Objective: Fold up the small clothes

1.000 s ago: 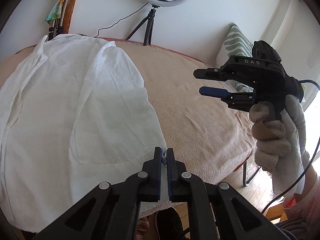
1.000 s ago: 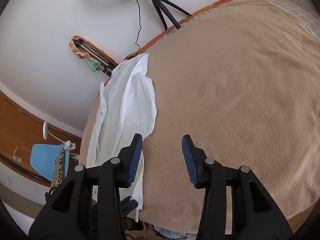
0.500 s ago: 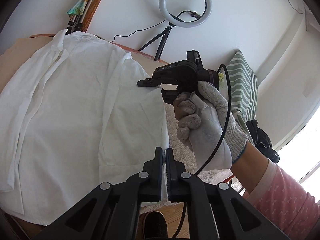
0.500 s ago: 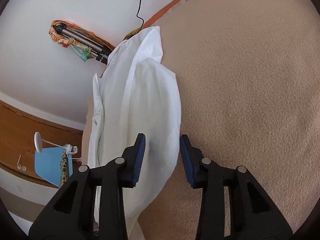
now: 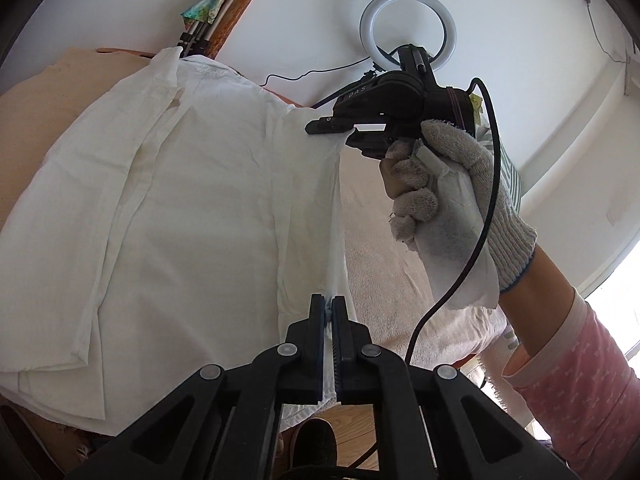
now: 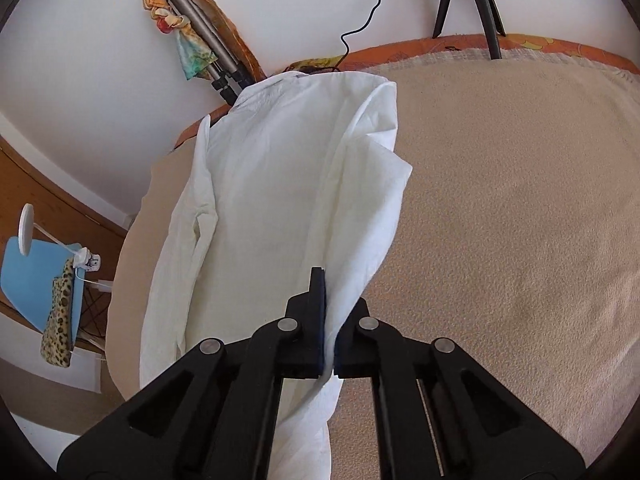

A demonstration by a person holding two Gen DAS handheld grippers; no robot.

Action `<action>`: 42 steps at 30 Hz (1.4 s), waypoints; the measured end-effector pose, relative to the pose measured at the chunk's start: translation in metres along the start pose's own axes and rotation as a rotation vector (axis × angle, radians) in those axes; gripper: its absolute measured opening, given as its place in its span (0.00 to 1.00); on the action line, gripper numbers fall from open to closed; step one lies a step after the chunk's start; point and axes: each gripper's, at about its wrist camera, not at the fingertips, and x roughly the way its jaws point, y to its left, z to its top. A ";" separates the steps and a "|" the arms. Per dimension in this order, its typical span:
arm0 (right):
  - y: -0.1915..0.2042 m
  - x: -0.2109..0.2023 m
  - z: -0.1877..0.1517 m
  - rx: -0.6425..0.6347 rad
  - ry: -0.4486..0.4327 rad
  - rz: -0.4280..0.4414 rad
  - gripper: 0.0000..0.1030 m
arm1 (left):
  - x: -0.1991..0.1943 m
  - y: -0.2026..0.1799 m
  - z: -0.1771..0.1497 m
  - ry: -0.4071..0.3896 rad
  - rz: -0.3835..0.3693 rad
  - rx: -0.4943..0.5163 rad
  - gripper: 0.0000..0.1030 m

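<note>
A white shirt (image 5: 180,208) lies spread on a beige blanket-covered bed (image 6: 500,200), collar toward the far wall. My left gripper (image 5: 329,312) is shut on the shirt's right side edge near the hem. My right gripper (image 6: 328,320) is shut on the same edge farther up, near the shoulder; it also shows in the left wrist view (image 5: 348,132), held by a gloved hand. The shirt (image 6: 280,200) edge is lifted and stretched taut between the two grippers. The right finger of the right gripper is hidden behind cloth.
A ring light on a tripod (image 5: 408,28) stands behind the bed. A folded tripod with a colourful cloth (image 6: 192,36) leans on the wall. A striped pillow (image 5: 508,172) lies far right. A blue chair (image 6: 36,280) with leopard cloth stands left of the bed.
My right gripper moved in from the open blanket to the shirt's side edge and shut on it. My left gripper stayed shut on the edge and the edge has risen.
</note>
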 end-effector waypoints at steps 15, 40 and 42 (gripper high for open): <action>0.107 0.091 -0.016 -0.217 0.126 -0.068 0.03 | -0.035 0.061 -0.004 -0.012 0.115 -0.037 0.00; 0.008 -0.032 -0.167 0.072 0.201 0.129 0.36 | -0.065 0.056 -0.019 0.051 0.145 0.092 0.31; 0.007 -0.036 -0.175 0.075 0.202 0.159 0.36 | -0.086 0.060 -0.017 0.028 0.148 0.093 0.33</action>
